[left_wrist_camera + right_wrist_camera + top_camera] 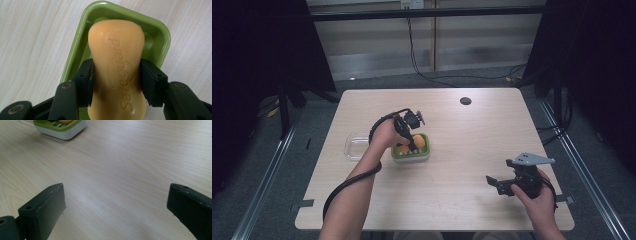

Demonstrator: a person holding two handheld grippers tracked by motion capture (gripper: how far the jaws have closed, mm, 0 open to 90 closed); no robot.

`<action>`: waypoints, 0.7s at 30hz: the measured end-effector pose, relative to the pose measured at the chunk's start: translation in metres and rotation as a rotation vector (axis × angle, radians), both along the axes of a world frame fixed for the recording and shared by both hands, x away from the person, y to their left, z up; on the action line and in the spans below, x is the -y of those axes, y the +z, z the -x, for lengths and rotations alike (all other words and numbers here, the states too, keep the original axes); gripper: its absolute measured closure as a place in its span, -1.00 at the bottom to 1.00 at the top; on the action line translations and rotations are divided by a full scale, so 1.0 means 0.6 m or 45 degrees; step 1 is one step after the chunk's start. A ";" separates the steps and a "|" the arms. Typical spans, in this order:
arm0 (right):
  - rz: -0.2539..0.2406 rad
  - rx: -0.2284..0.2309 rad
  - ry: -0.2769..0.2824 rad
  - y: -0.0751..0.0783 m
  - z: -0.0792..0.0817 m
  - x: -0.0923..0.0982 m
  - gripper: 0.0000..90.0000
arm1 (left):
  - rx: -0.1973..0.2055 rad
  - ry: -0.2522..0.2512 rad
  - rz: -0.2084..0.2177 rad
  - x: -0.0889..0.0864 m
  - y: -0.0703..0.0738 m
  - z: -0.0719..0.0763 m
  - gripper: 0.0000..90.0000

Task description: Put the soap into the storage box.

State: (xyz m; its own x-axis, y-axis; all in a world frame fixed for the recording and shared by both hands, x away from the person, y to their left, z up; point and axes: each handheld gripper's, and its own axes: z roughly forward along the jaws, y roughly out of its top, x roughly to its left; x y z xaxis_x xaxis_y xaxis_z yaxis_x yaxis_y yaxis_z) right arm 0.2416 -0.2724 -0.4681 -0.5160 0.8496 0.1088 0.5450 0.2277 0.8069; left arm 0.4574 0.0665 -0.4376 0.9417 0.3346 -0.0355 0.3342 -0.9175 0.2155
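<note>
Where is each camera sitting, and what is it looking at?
High view: above the person's side, looking forward and down at the table; both forearms show, left gripper and right gripper.
Left gripper view: rides that gripper, looking down; its jaws clamp the orange soap over the green soap dish.
Right gripper view: rides low, looking across the table at the dish; its jaws stand wide apart.
Shared: all three show the soap dish.

Overhead view faces the whole table [452,200]; both tong-mounted views look close, sharing the soap dish [65,132].
</note>
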 end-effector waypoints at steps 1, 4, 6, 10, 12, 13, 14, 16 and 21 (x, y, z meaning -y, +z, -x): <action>-0.001 -0.001 0.000 0.000 0.000 0.000 -0.97 | 0.000 0.000 0.000 0.000 0.000 0.000 0.09; -0.006 0.000 -0.005 0.001 0.000 -0.001 -0.97 | 0.010 -0.002 -0.001 0.000 -0.002 0.000 0.09; -0.001 -0.003 -0.002 0.000 0.000 -0.001 -0.97 | 0.009 -0.008 0.000 0.000 -0.004 0.000 0.09; 0.004 0.001 0.002 0.000 0.000 -0.001 -0.97 | 0.007 -0.010 0.001 -0.001 -0.008 -0.002 0.09; 0.002 0.000 0.002 0.000 0.000 -0.001 -0.97 | 0.004 -0.010 0.000 -0.002 -0.008 -0.003 0.09; 0.003 0.000 0.002 0.000 0.001 -0.001 -0.97 | 0.008 -0.002 0.011 -0.003 -0.009 -0.002 0.09; 0.002 -0.001 0.003 0.001 0.001 -0.001 -0.97 | -0.004 -0.006 0.007 -0.003 -0.010 -0.003 0.09; 0.003 -0.001 0.007 0.001 0.001 -0.001 -0.97 | -0.004 0.006 0.006 -0.003 -0.010 -0.002 0.09; 0.000 -0.001 0.010 0.000 0.000 -0.003 -0.97 | 0.002 0.017 0.005 -0.007 -0.015 -0.004 0.08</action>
